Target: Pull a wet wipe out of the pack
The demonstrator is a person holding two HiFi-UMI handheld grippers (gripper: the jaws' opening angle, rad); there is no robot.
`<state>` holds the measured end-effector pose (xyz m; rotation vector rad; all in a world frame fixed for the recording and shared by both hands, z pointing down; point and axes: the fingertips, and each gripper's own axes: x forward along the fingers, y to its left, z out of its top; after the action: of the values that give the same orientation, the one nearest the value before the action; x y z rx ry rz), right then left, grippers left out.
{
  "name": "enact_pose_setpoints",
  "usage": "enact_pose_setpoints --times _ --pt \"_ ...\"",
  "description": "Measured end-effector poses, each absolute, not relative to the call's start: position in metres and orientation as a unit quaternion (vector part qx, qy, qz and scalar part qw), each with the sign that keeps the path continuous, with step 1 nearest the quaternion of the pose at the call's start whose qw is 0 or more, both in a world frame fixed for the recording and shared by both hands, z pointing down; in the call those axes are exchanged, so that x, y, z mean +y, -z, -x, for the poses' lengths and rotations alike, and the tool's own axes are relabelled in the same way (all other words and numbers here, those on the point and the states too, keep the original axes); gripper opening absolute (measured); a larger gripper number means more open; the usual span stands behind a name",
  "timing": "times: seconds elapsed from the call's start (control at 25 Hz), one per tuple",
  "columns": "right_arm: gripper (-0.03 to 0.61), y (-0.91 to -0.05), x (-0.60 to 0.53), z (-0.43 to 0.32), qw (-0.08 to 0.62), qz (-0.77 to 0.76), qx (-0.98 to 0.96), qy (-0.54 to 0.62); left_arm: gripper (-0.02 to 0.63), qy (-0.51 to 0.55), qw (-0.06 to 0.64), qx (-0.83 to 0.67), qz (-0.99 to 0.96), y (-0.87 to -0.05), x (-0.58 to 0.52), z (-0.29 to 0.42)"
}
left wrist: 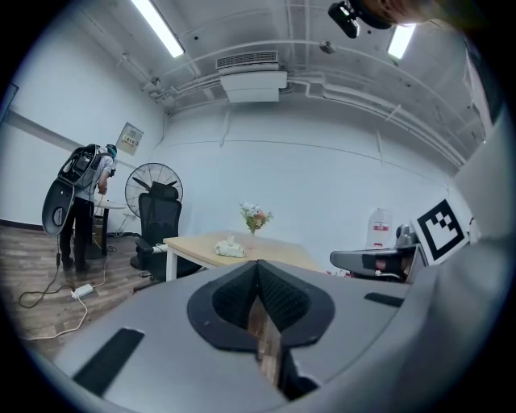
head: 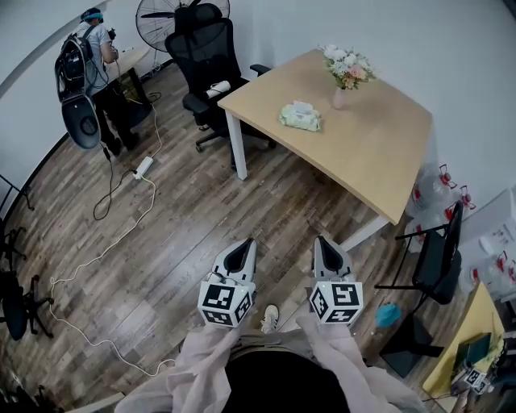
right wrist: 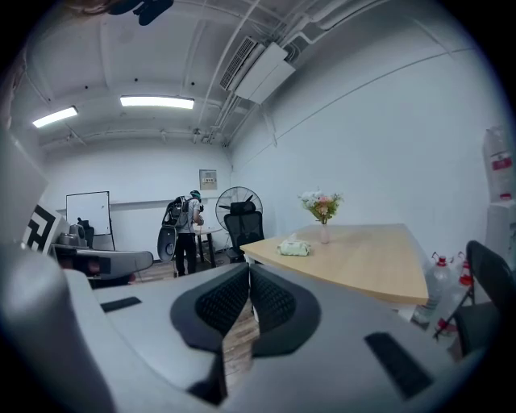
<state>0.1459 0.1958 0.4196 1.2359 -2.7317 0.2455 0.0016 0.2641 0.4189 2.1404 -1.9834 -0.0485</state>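
Task not started. I hold the left gripper (head: 244, 246) and right gripper (head: 324, 242) side by side above the floor, jaws of both pressed together, nothing in either. The wet wipe pack (head: 301, 117) lies well ahead of both on the table (head: 379, 161), untouched. Approach, steadying the pack and pulling a wipe all remain.

One table (head: 379, 145) carries one wet wipe pack (head: 301, 118) and one vase of flowers (head: 345, 77). Black chairs beside the table number two: one office chair (head: 201, 48) at its far corner and one chair (head: 439, 254) off its near right end. Away from the table are one standing fan (head: 157, 16), one person (head: 93, 48), one power strip (head: 143, 167) and two grippers, the left gripper (head: 244, 248) and the right gripper (head: 324, 246).
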Motion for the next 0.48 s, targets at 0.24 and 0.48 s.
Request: enact_pose_setpoints --times 0.24,0.48 --pt "0.012 -0.423 0.174 -0.157 0.071 -0.4 -0.91 -0.08 0.012 0.021 0.112 -0.684 -0.72 -0.422 0.243 -0.011" --pt "0.012 -0.426 0.163 -0.158 0.074 -0.394 -0.912 -0.086 0.012 0.02 0.117 -0.688 -0.716 -0.423 0.233 -0.014"
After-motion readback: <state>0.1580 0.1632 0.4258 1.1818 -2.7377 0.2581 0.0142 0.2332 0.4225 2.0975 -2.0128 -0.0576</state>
